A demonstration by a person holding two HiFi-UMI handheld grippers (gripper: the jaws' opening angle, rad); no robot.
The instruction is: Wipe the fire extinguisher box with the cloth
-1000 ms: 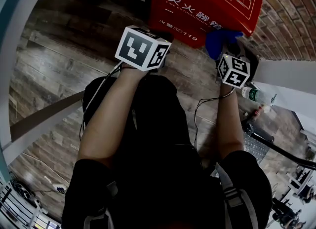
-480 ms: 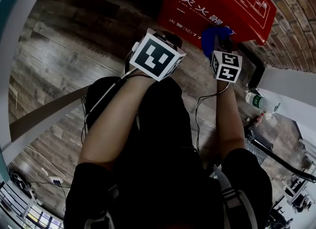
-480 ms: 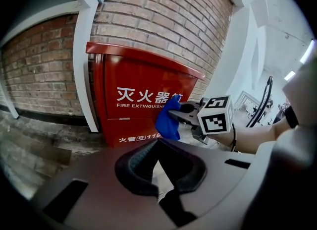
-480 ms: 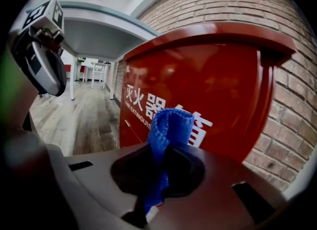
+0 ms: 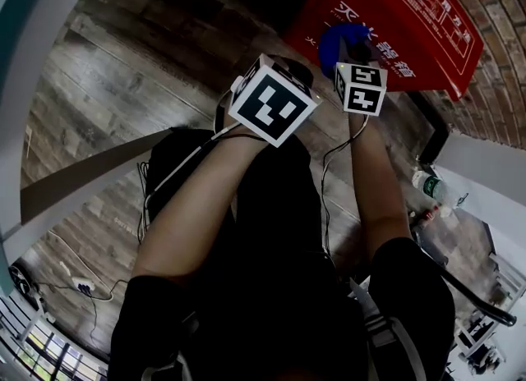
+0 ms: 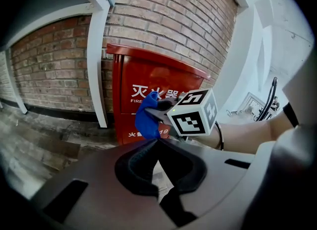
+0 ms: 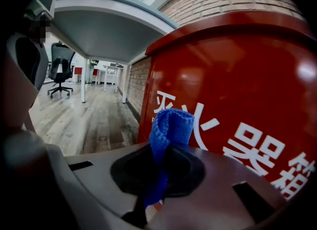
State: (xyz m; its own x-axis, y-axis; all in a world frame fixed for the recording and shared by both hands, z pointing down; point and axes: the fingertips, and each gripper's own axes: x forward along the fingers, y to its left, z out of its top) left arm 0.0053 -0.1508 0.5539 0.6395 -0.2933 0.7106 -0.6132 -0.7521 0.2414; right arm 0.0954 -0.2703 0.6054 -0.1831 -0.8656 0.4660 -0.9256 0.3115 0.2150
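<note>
The red fire extinguisher box stands against a brick wall, with white characters on its front. My right gripper is shut on a folded blue cloth, held close to the box front near its left part. The cloth sticks up out of the shut jaws in the right gripper view, just short of the red panel; contact is unclear. In the left gripper view the cloth and the right gripper's marker cube show before the box. My left gripper hangs beside it, shut on nothing.
A white post runs up beside the box's left edge. Wooden plank floor lies below. A plastic bottle and cables lie at the right. An office chair stands far back in the right gripper view.
Both grippers have moved up and left across the box front; the blue cloth went from the box's lower right part to its left part, over the white characters.
</note>
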